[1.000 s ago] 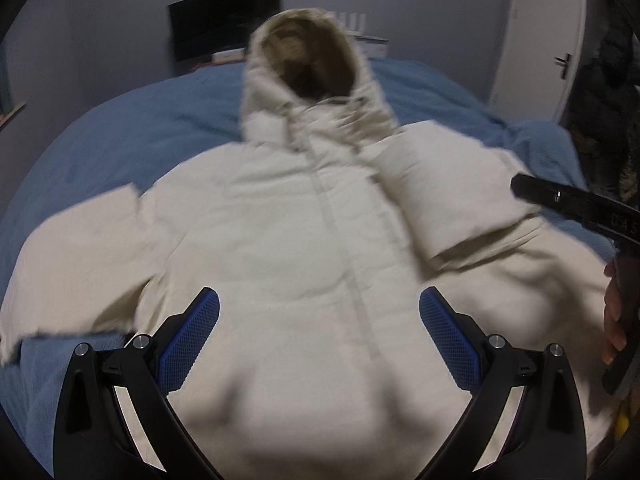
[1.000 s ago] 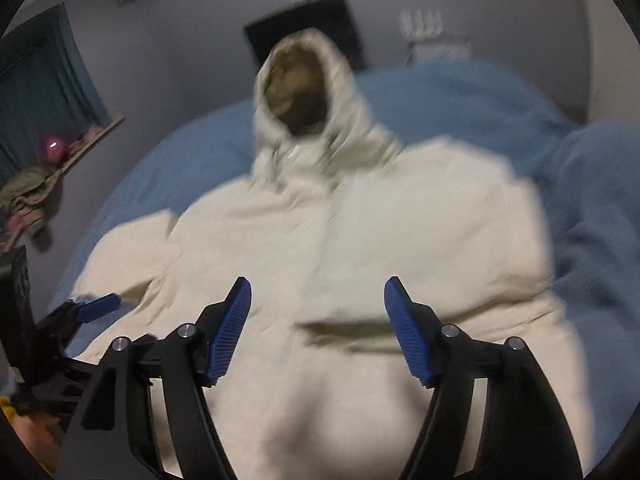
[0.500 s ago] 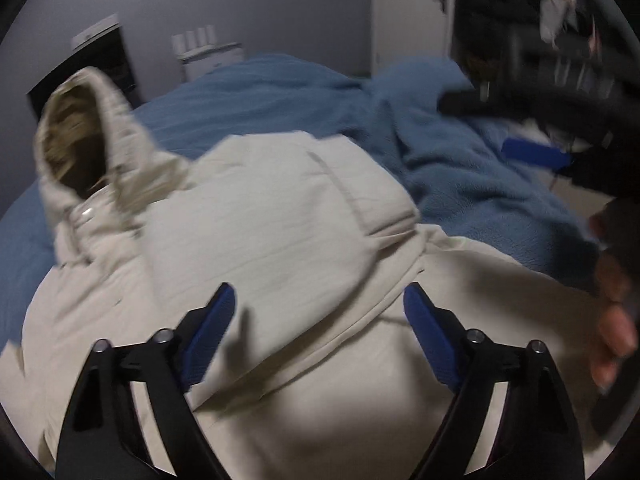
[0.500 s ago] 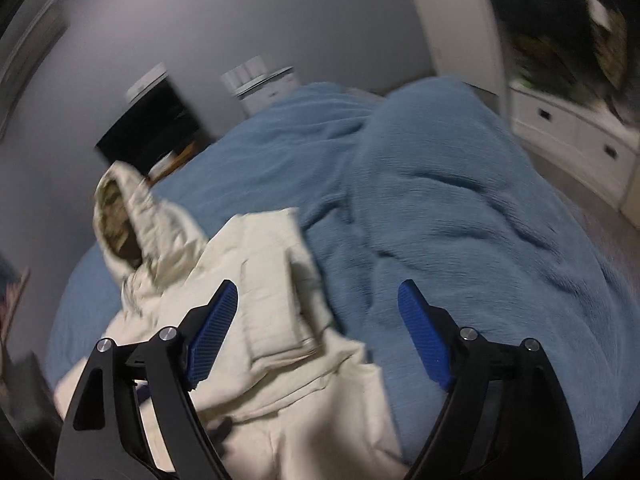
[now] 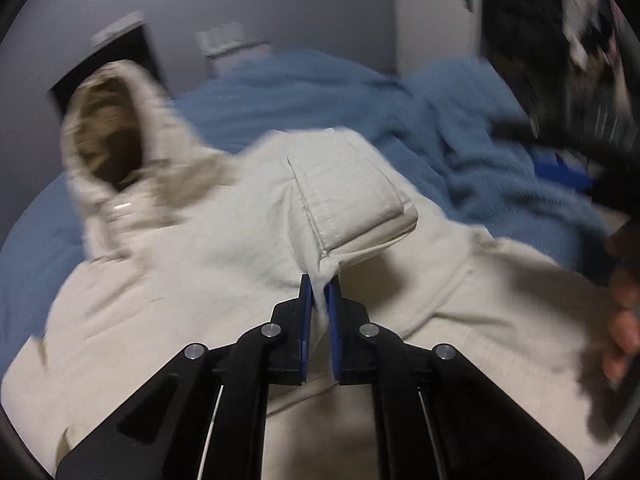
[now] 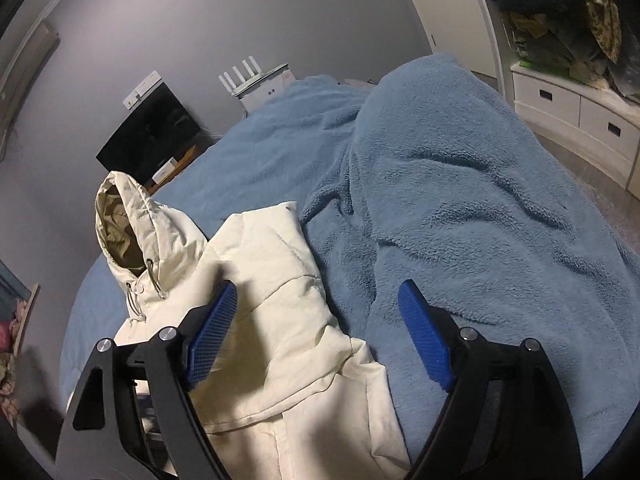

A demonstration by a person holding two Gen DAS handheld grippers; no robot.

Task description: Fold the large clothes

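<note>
Half a second ago the left gripper (image 5: 320,294) was spread wide; now its blue pads pinch a ridge of the cream hooded jacket (image 5: 224,248) beside the folded sleeve's cuff (image 5: 360,200). The right gripper (image 6: 316,340) stays wide, holding nothing. The jacket lies on the blue blanket (image 6: 460,200), hood (image 6: 128,216) toward 10 o'clock.

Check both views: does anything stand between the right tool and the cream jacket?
Nothing visible does. The right tool hangs open above the jacket edge and blue blanket; the left tool already pinches its fabric.
</note>
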